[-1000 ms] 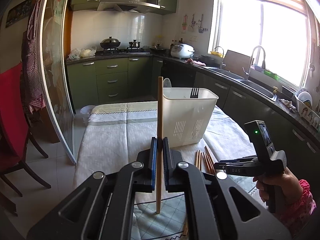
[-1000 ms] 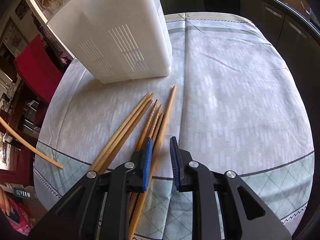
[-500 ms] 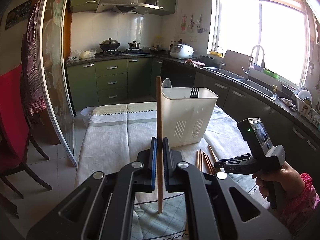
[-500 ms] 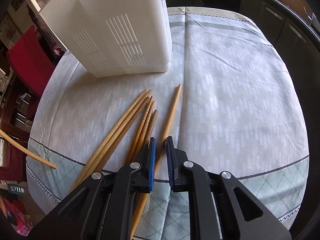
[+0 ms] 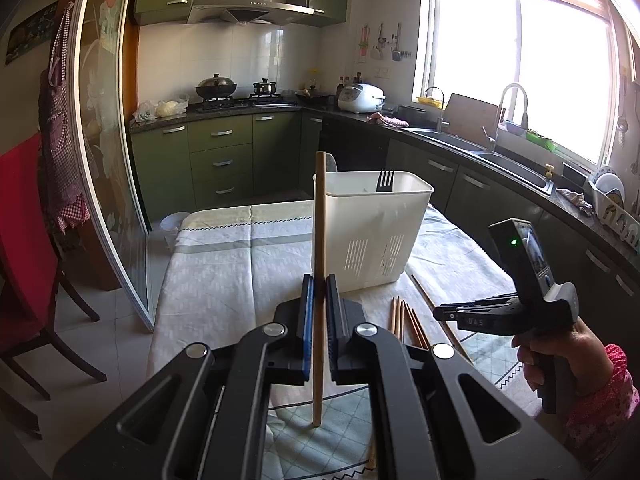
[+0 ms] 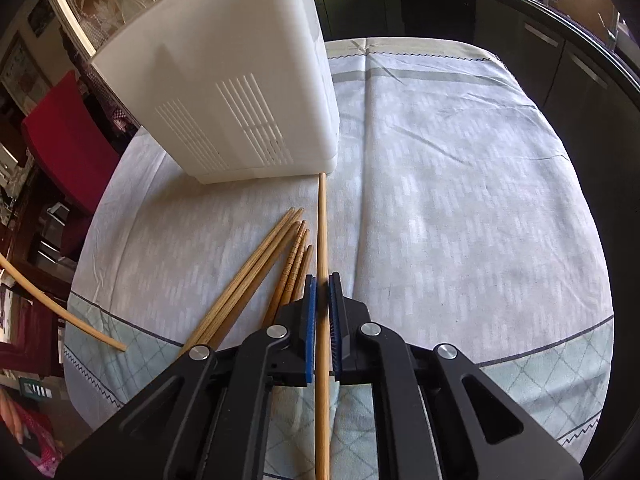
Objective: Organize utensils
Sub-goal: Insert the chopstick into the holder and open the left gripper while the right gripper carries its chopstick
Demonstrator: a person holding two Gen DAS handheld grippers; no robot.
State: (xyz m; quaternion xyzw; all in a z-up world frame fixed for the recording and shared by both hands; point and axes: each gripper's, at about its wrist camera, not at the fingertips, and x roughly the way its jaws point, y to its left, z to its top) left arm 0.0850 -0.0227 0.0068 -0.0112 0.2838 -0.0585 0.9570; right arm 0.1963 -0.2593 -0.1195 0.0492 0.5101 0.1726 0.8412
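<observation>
My left gripper [image 5: 319, 280] is shut on a wooden chopstick [image 5: 319, 216] and holds it upright above the near end of the table. A white utensil basket [image 5: 372, 232] stands behind it with a black fork [image 5: 385, 182] in it. My right gripper [image 6: 322, 280] is shut on another chopstick [image 6: 321, 224] that points at the basket's [image 6: 240, 92] corner. Several chopsticks [image 6: 256, 276] lie on the cloth left of it. The right gripper also shows in the left wrist view [image 5: 440, 314].
The table has a pale cloth [image 6: 460, 184] with a checked border. A red chair [image 5: 24, 248] stands at the left, by a glass sliding door [image 5: 108, 160]. Dark kitchen cabinets [image 5: 480, 184] run along the right side.
My right gripper has closed on one chopstick and swung it straight toward the basket's corner. My left gripper has held its upright chopstick with little movement.
</observation>
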